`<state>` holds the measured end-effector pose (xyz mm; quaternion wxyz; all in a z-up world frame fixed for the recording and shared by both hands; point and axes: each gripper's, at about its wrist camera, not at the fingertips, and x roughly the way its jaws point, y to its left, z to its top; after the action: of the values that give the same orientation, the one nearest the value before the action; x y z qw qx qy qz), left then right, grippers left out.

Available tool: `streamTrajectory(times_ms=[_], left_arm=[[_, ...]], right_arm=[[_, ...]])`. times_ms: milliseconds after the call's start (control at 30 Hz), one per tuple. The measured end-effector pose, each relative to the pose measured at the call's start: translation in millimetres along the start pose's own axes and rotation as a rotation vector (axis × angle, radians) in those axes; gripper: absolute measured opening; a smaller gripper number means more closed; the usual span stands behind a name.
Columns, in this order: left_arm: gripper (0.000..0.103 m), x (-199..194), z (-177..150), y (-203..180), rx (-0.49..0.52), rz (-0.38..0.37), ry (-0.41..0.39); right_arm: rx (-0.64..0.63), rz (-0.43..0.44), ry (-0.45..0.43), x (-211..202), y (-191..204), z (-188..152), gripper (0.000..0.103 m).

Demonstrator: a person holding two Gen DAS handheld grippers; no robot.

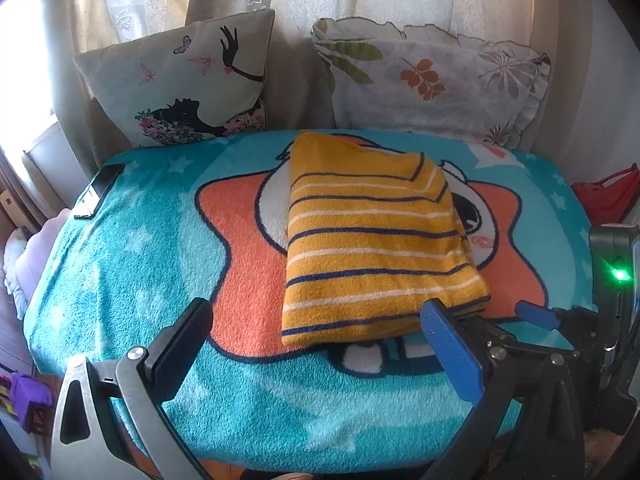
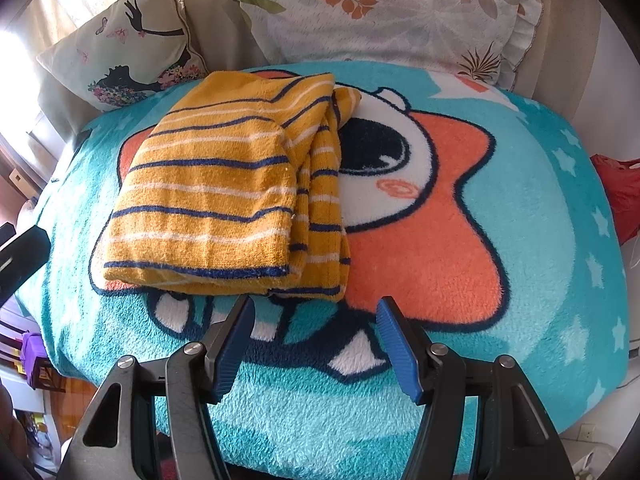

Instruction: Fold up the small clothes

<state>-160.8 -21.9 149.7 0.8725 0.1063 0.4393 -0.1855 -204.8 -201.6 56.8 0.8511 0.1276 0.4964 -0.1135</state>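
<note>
A folded mustard-yellow garment (image 1: 372, 240) with navy and white stripes lies on a teal cartoon blanket (image 1: 140, 240). It also shows in the right wrist view (image 2: 216, 196), left of centre. My left gripper (image 1: 316, 312) is open and empty, its jaws wide apart just short of the garment's near edge. My right gripper (image 2: 314, 312) is open and empty, just in front of the garment's near right corner. The right gripper's blue fingertips (image 1: 536, 314) also appear at the right of the left wrist view.
Two cushions (image 1: 180, 88) (image 1: 432, 84) lean against the sofa back behind the blanket (image 2: 540, 220). A phone (image 1: 98, 190) lies at the blanket's far left edge. A red bag (image 2: 620, 196) sits off the right edge. Clutter shows on the floor at the lower left.
</note>
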Motion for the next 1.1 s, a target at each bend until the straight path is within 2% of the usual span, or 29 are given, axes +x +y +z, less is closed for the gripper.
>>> streamTrajectory(times_ms=[600,1100], left_arm=[[0.103,25.3,-8.1,5.9,-0.015,-0.015,0.121],[0.103,41.2,-6.9,6.7,-0.02,-0.024,0.168]], right_arm=[[0.005,-0.008,0.032,15.3,-1.4,2.3,0.068],[0.018,-0.019,0.049,24.7,-6.0,6.2,0.069]])
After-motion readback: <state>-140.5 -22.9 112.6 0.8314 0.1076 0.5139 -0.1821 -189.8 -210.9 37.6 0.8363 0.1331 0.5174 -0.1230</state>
